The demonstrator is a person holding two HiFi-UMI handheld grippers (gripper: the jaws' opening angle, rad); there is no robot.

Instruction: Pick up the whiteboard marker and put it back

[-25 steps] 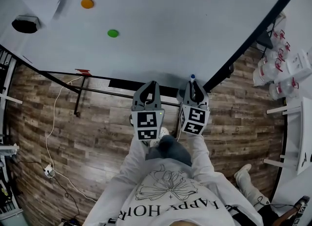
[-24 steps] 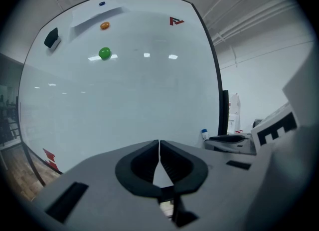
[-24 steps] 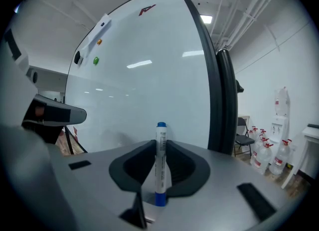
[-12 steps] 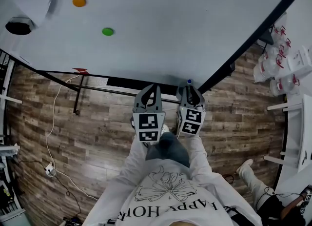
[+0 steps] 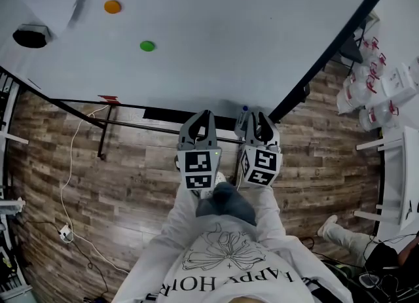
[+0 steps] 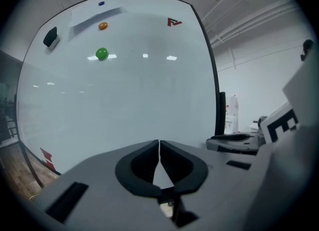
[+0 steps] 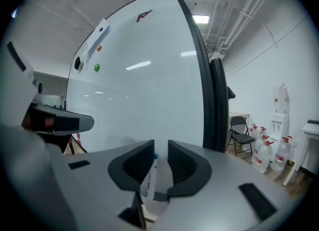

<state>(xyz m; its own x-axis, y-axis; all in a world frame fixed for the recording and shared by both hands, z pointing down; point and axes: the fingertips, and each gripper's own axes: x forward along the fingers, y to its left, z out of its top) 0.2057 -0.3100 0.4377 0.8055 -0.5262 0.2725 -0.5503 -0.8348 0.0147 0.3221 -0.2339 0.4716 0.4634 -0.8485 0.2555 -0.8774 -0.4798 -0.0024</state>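
Right gripper (image 7: pixel 160 146) shifted; own view shows jaws opening, marker (image 7: pixel 149 177) between.

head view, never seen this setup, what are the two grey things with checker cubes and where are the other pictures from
They are grippers a person holds, one per hand: left gripper, right gripper. The head view looks down from the person's head at a whiteboard. The other two cameras ride on the grippers and look along their jaws. The left jaws are shut and empty. The right jaws are opening, with the marker upright between them, not squeezed.
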